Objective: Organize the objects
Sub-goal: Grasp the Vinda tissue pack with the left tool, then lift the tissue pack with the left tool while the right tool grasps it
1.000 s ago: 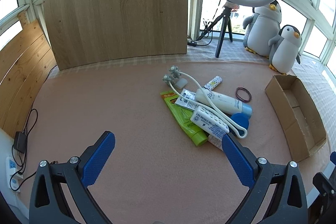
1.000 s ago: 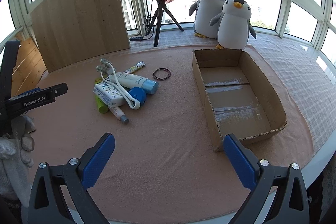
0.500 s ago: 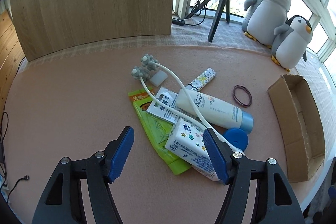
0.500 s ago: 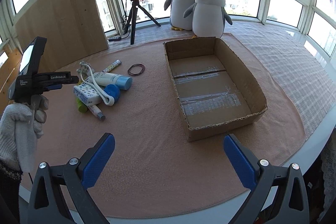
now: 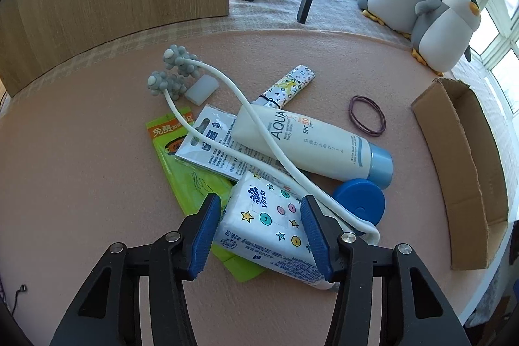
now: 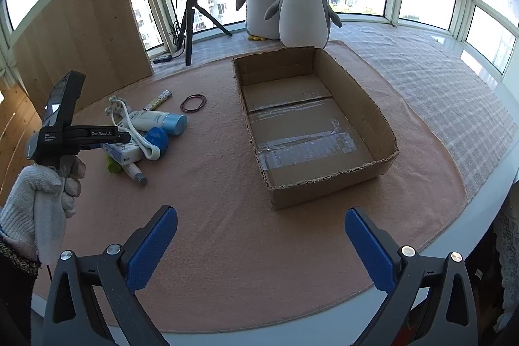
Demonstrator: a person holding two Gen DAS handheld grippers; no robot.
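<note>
The left tool (image 5: 261,227) straddles the tissue pack (image 5: 269,229), fingers apart either side, not yet clamped. The pack's long axis runs along the fingers. The right tool (image 6: 261,244) (wide apart, empty) hangs nearer the cardboard box (image 6: 353,106).

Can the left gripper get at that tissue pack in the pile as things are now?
Probably yes. The left gripper already straddles the tissue pack, one blue pad on either side, jaws not visibly pressing. The white massager handle runs along the pack's right edge and could get caught in the pinch.
</note>
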